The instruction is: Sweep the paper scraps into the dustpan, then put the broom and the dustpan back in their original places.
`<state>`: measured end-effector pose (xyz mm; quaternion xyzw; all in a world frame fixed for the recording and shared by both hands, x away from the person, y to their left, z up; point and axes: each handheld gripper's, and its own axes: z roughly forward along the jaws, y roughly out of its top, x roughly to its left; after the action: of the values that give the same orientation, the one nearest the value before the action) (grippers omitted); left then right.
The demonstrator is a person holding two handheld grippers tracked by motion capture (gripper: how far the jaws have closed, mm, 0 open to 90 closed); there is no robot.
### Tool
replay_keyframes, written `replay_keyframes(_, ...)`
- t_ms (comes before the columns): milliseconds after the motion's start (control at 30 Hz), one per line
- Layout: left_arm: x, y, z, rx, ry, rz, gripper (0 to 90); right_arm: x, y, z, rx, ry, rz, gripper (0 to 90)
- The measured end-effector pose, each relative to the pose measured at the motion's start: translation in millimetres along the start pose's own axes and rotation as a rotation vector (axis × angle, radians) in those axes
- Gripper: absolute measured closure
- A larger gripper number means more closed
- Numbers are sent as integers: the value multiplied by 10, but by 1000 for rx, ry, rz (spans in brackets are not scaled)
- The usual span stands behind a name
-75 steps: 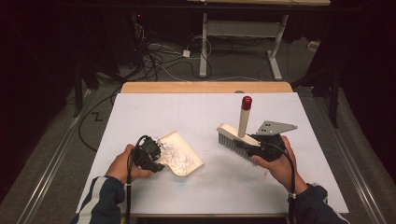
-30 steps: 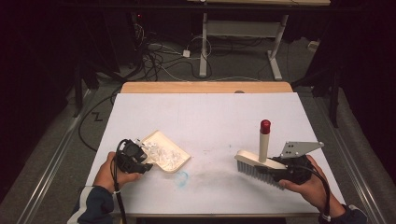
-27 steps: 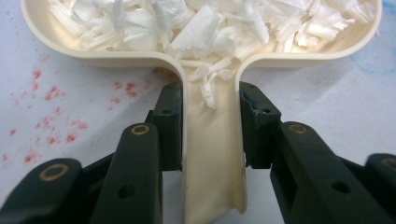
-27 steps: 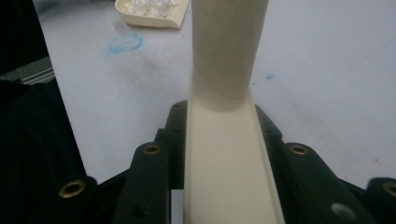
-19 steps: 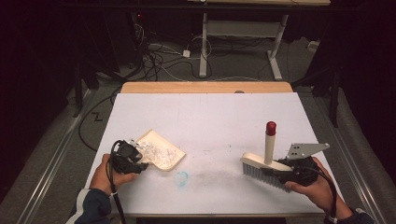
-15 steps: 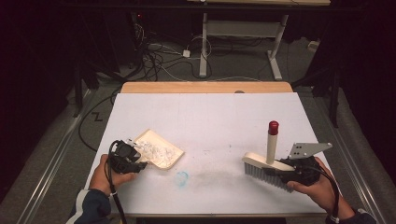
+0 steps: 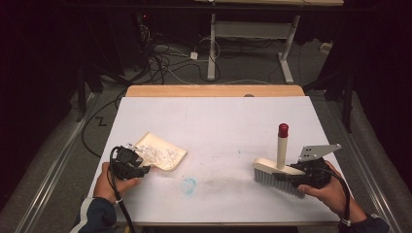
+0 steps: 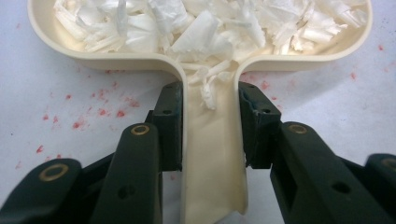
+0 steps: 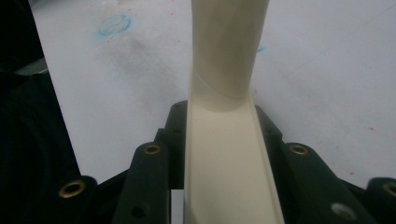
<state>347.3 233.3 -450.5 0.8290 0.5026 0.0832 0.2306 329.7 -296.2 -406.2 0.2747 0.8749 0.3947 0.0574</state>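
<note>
- High view: sweep-up seems finished; the dustpan (image 7: 160,151) is loaded w/ white paper scraps (image 7: 158,154) and sits flat on the desk (image 7: 214,121), front-left area. No loose scraps are made out on the white surface, so the collecting step is judged done.
- The brush (image 7: 274,174) is kept at the front-right, well apart from the dustpan, bristles down on or just above the desk (contact can't be told). Its red-capped handle (image 7: 282,145) stands upright.
- Left hand-held gripper (image 8: 210,123): jaws are clamped on the dustpan's narrow handle, one pad on each side wall; in the left gripper view a few scraps are seen spilling into the handle channel.
- Right hand-held gripper (image 9: 219,135): jaws are closed on the brush's cream back, gripped from both sides, w/ the handle rising in front.
- Pose: left hand (image 7: 112,178) is held low at the desk's front edge, gripper pointed fwd and to the right, approx. level. Right hand (image 7: 330,189) is also low, gripper pointed left twd the centre, its grey plate tilted up.
- Next move, as judged: dustpan to be lifted and kept level, as scraps are piled to the rim and light enough to slide out; brush probably to be set down or parked.
- A faint blue ring mark (image 7: 188,184) and a grey smudge are left between the two tools; red specks dot the desk near the dustpan.
</note>
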Motion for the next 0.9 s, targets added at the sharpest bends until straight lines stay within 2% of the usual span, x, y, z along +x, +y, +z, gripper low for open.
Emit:
replay_keyframes(67,-12,4,8,-5,9,-7,627,-41,-3,-2,-2,2,13,682)
replay_keyframes(233,-46,11,31,-29,51,-73,627,-137,5,20,5,22,25,682)
replay_keyframes(367,-40,15,41,-65,53,-132,627,-241,14,44,16,34,48,682)
replay_keyframes(567,-33,11,25,-104,47,-180,624,-387,58,90,38,49,63,681)
replay_keyframes(800,-35,12,17,-126,50,-220,622,-611,138,197,73,69,92,675)
replay_keyframes(900,-40,11,18,-134,51,-230,620,-695,174,246,91,59,98,655)
